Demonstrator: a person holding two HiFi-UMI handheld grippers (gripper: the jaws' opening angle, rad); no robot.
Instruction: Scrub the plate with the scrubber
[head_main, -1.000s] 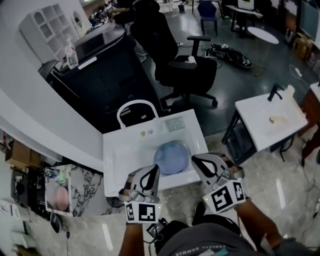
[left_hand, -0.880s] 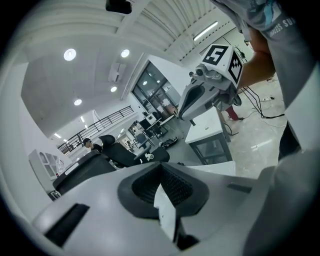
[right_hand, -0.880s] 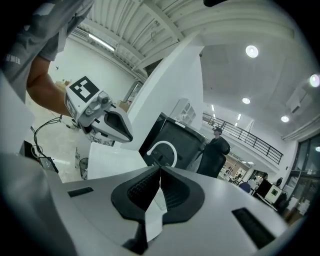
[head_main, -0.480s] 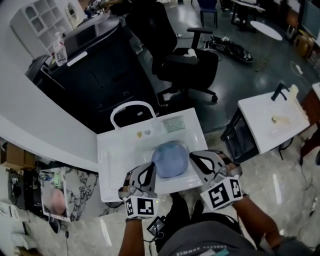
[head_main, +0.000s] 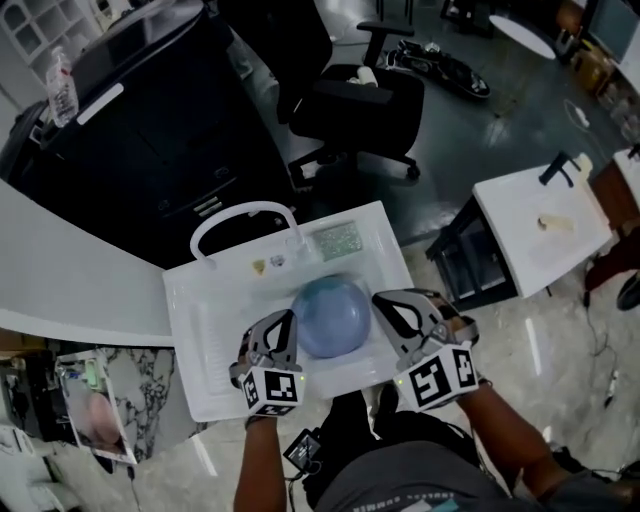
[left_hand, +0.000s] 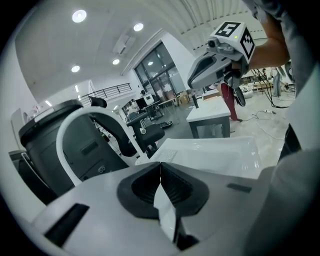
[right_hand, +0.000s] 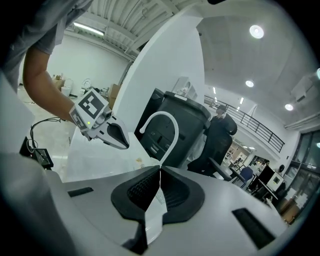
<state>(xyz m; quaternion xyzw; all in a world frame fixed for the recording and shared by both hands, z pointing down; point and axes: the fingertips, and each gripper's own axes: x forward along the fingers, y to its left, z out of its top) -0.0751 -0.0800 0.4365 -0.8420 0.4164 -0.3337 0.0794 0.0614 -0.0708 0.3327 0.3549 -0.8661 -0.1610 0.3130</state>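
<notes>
A round blue plate (head_main: 330, 315) lies in the white sink (head_main: 190, 330). A grey-green scrubber pad (head_main: 336, 240) rests on the sink's back ledge, right of the white arched faucet (head_main: 240, 215). My left gripper (head_main: 285, 320) hangs over the sink's front, at the plate's left edge, shut and empty. My right gripper (head_main: 384, 299) is at the plate's right edge, also shut with nothing in it. The left gripper view has its closed jaws with the right gripper (left_hand: 216, 62) above the sink (left_hand: 220, 155). The right gripper view shows the left gripper (right_hand: 107, 131) before the faucet (right_hand: 161, 120).
Two small items (head_main: 267, 263) lie on the ledge by the faucet. A black cabinet (head_main: 140, 140) with a bottle (head_main: 62, 80) stands behind the sink, a black office chair (head_main: 350, 100) beyond it, and a white side table (head_main: 545, 225) to the right.
Both grippers have come forward and down from the sink's near rim to either side of the plate. Their jaws have stayed shut.
</notes>
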